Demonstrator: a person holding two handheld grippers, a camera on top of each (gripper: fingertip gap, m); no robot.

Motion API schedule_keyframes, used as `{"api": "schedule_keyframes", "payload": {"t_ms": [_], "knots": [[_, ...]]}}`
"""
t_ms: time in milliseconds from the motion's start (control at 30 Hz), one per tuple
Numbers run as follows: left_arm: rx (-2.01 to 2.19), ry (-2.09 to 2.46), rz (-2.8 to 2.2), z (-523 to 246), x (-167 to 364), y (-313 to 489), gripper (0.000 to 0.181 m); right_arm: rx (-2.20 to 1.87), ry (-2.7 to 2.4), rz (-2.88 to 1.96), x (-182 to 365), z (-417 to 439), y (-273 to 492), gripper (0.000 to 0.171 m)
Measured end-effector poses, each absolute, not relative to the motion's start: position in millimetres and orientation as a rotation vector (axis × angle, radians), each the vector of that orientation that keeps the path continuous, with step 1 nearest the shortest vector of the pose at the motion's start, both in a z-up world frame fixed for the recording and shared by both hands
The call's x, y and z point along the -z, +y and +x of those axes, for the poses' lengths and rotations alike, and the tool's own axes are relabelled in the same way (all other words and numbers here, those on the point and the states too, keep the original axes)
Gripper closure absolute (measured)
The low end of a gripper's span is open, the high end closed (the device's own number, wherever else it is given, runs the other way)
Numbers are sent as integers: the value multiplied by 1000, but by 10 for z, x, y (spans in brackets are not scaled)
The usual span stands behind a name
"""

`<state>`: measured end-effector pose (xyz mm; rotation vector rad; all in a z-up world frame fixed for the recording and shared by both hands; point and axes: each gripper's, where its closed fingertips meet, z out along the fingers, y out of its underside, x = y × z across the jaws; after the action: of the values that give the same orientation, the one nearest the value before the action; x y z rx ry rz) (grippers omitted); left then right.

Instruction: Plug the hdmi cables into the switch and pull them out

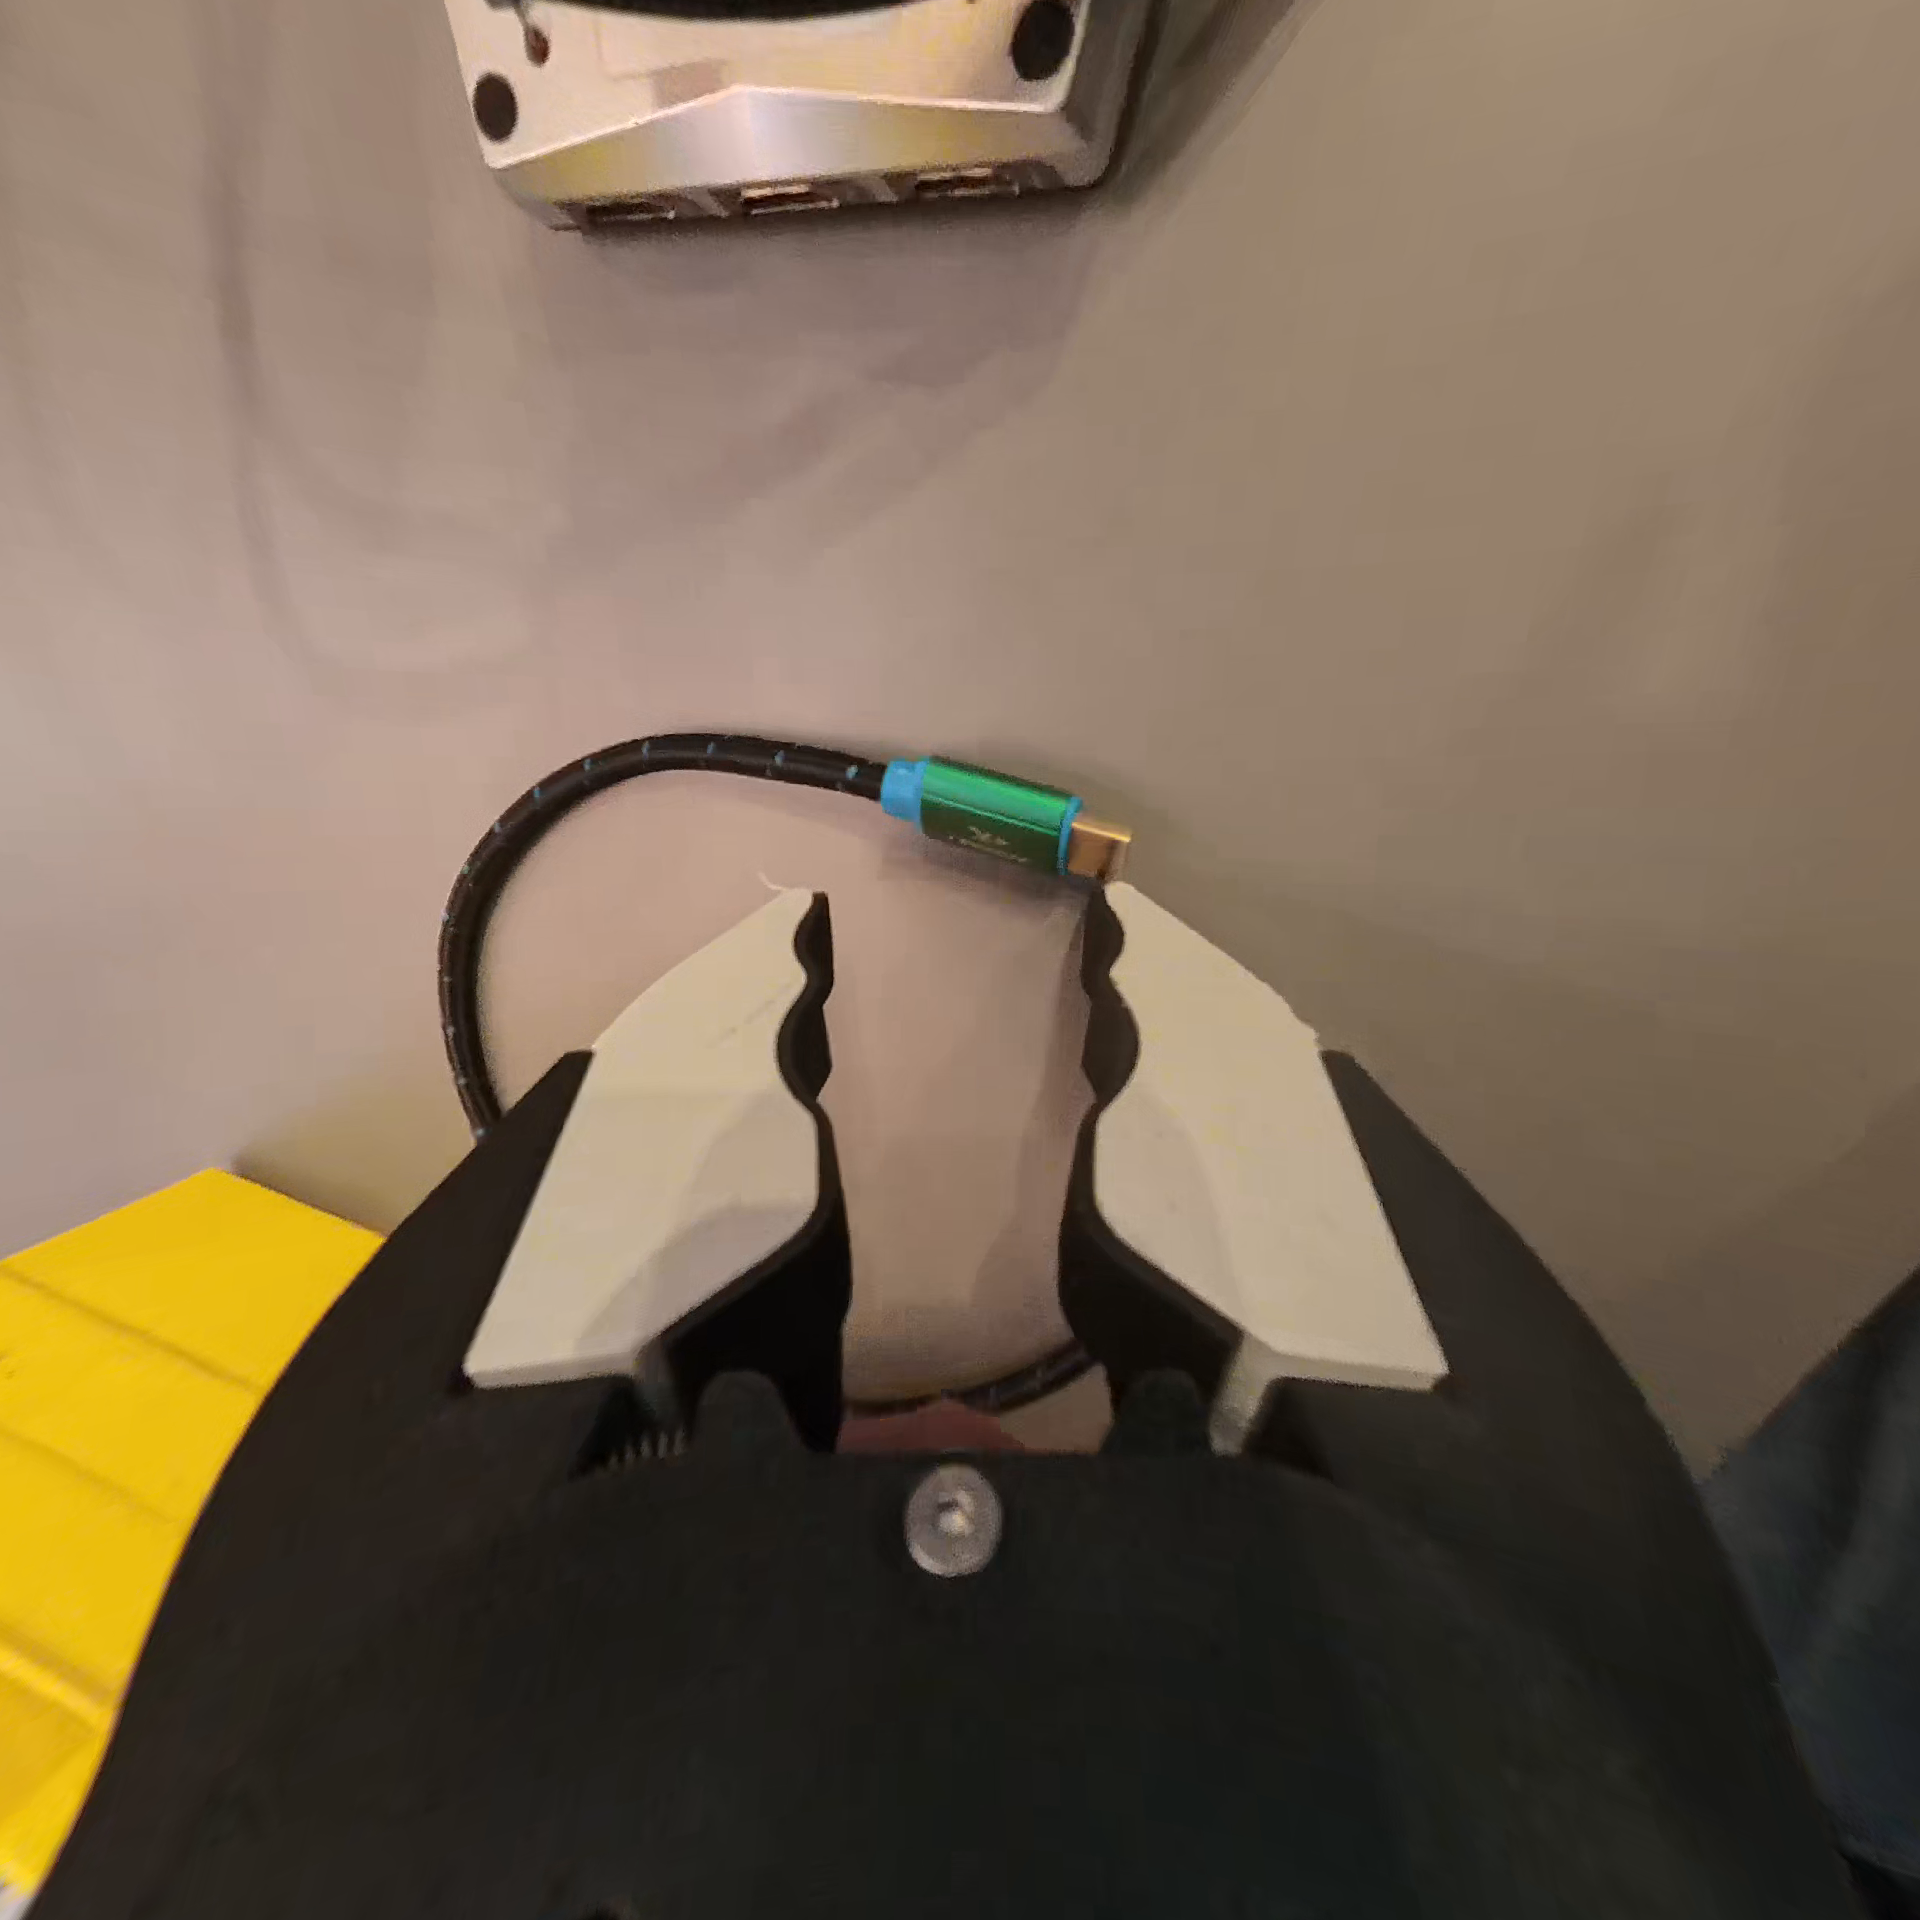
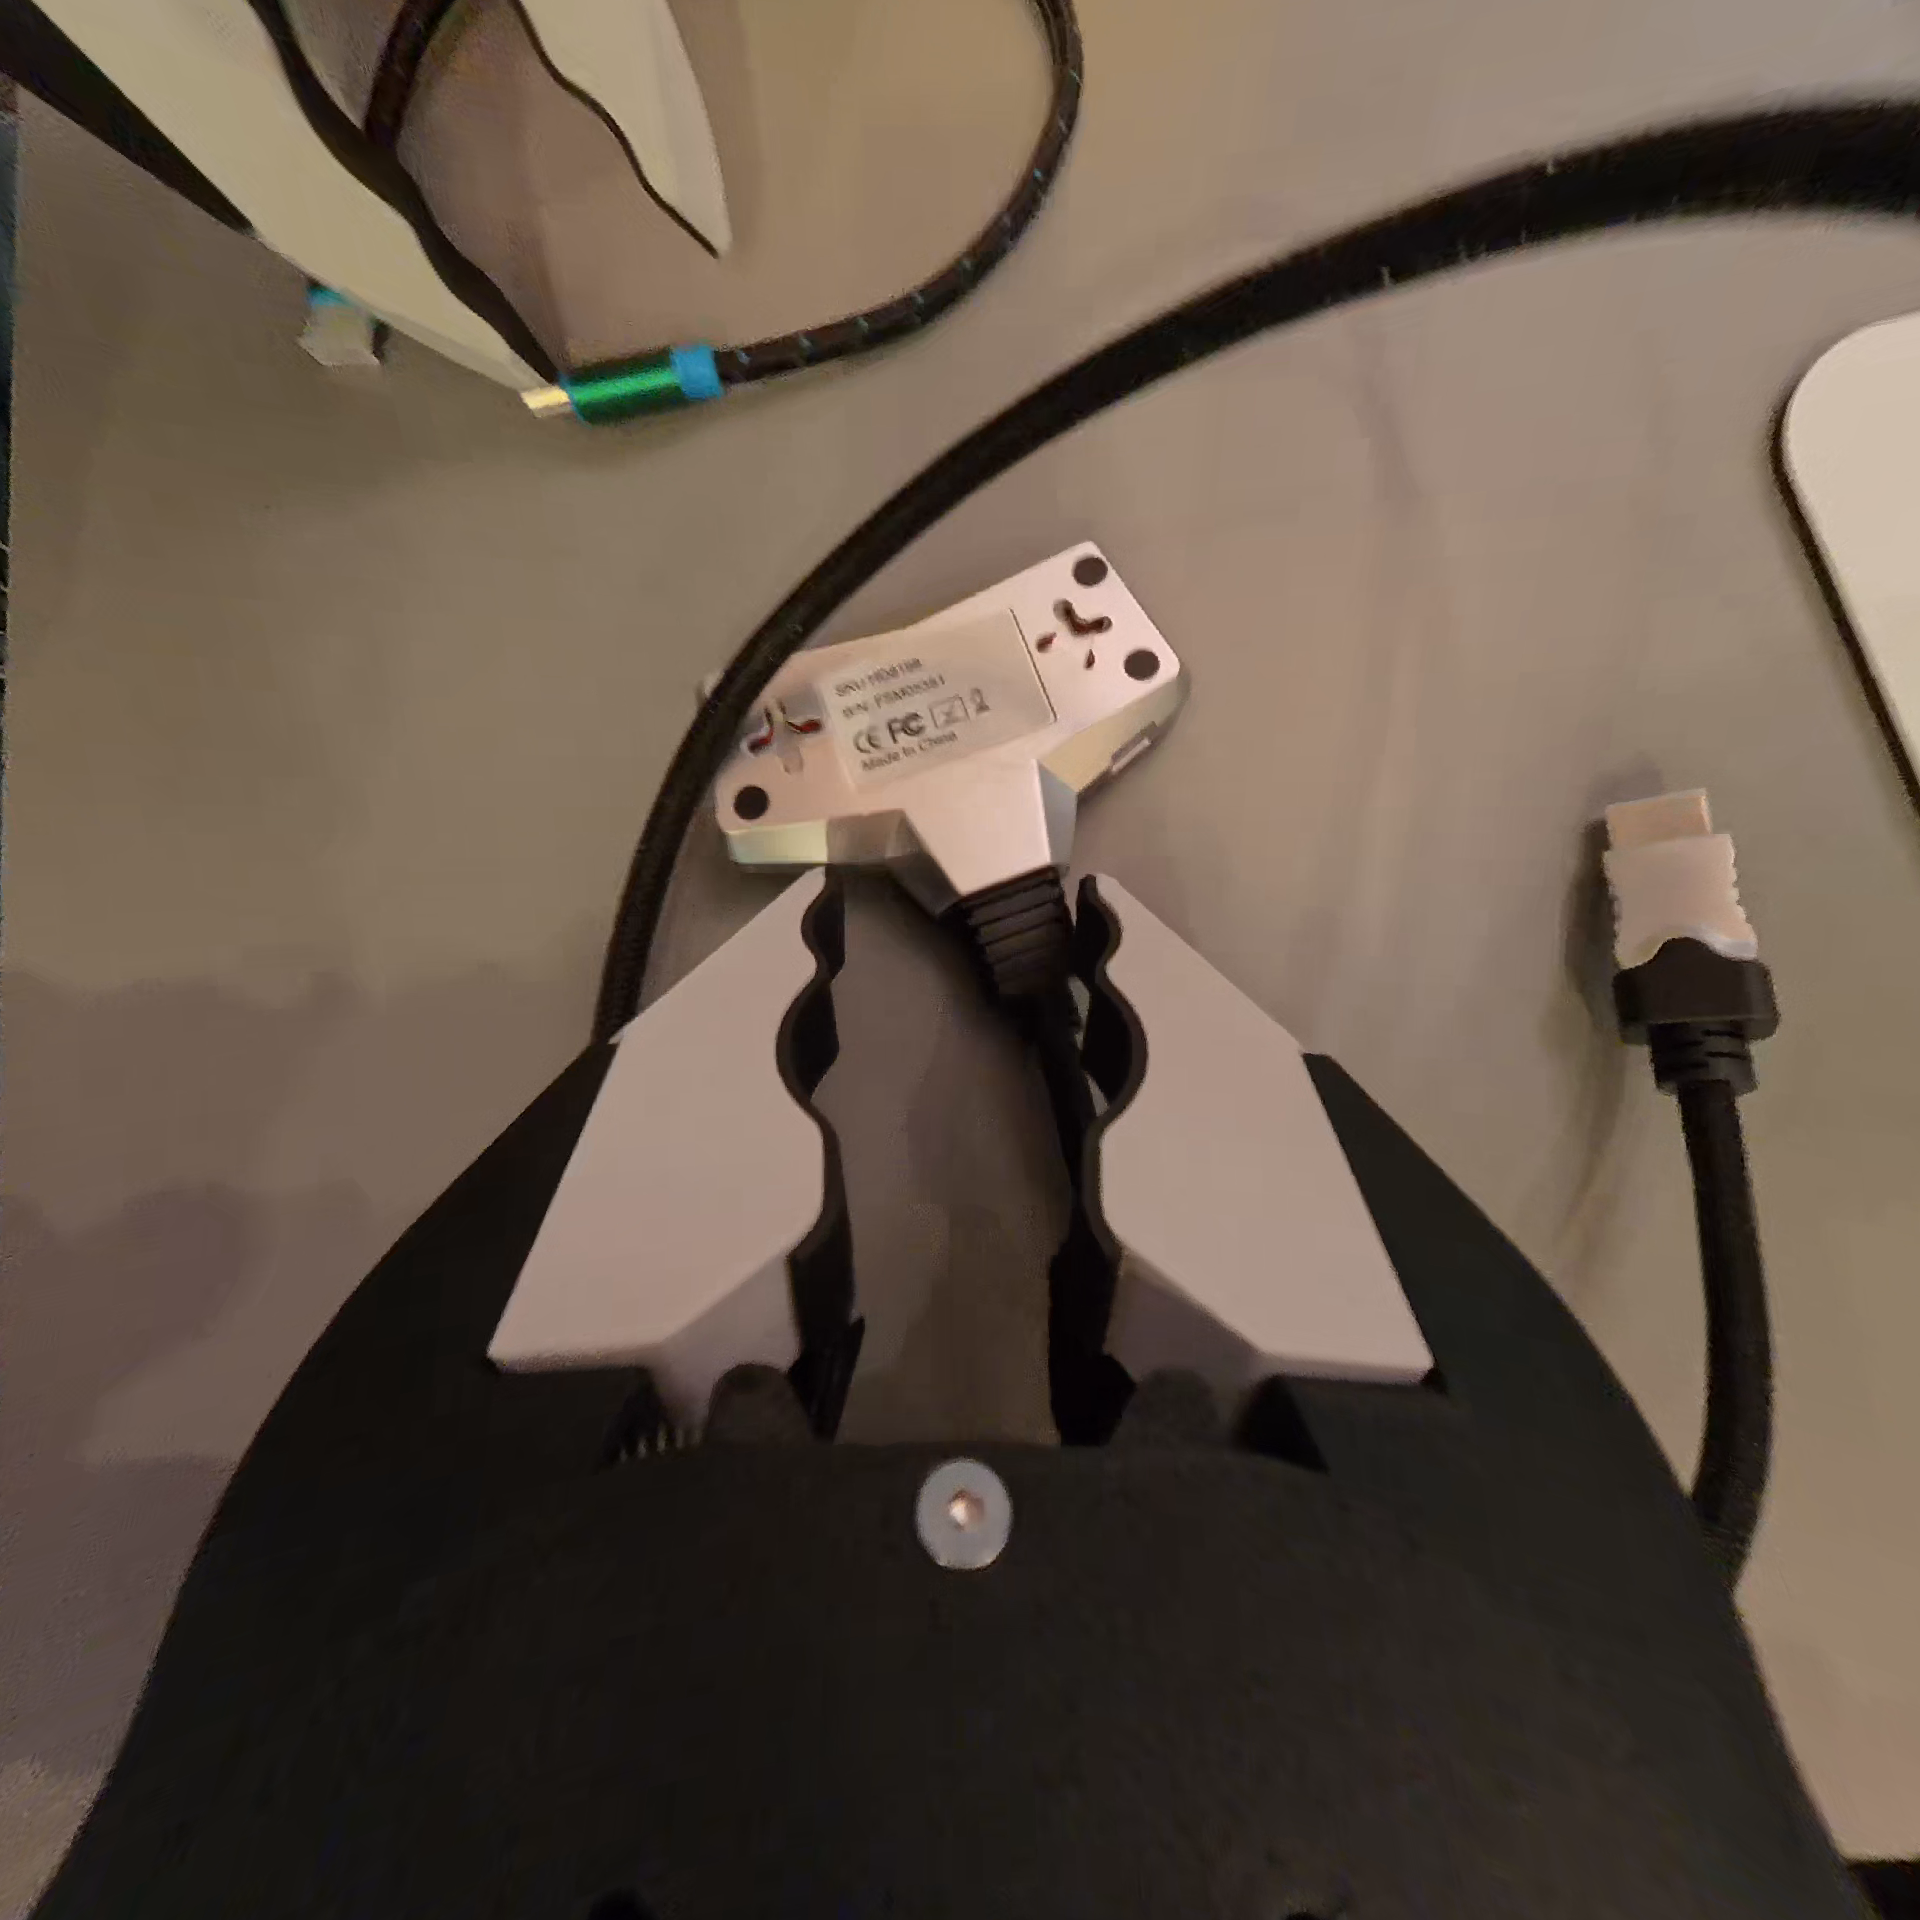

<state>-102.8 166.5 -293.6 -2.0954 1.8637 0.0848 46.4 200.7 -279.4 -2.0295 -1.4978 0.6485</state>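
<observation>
Judging progress from both wrist views: nothing is plugged in at this moment. The switch (image 2: 951,717) lies label side up on the grey table (image 2: 312,727), and the three ports (image 1: 774,200) on its near edge in the left wrist view all look empty. Whether a plug-and-pull cycle has already been run, I cannot tell from these pictures.

Left gripper (image 1: 961,899): fingers apart at a moderate width, holding nothing. It hovers just short of the green plug (image 1: 982,816), which lies flat on the table with its gold tip pointing to the right of the picture, close to one fingertip (image 1: 1127,904). Its braided cable (image 1: 520,862) loops back under the gripper. The switch is well apart from the plug, farther ahead.

Right gripper (image 2: 956,883): fingers likewise moderately open. The switch's black strain relief and pigtail (image 2: 1013,935) run down between them, against the right-hand finger, but no clamping is visible; I read it as not gripped.

A second plug, silver (image 2: 1668,883), lies loose to the right of the switch, near it. A thick black cable (image 2: 1039,416) arcs past the switch's far side. A yellow box (image 1: 156,1403) sits at the left edge of the left view, a white slab (image 2: 1860,582) at the right edge of the right view.

Left to do, in my judgement: grasp the green plug, turn it toward a port, steady the switch, insert, withdraw; then the silver one.
</observation>
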Motion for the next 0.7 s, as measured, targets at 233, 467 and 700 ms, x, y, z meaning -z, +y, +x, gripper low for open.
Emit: {"api": "schedule_keyframes", "payload": {"t_ms": [233,467,700], "knots": [[-9,1850,-2013,-859,2932,1680,131,-718,-1587,-1984,2450,381,1783,135],[123,1749,-2054,-908,2733,1738,128,-942,-1670,-1881,2070,73,1407,138],[148,1600,-2112,-1013,2425,1837,131,-1080,-1397,-2256,2376,-587,1422,136]]}}
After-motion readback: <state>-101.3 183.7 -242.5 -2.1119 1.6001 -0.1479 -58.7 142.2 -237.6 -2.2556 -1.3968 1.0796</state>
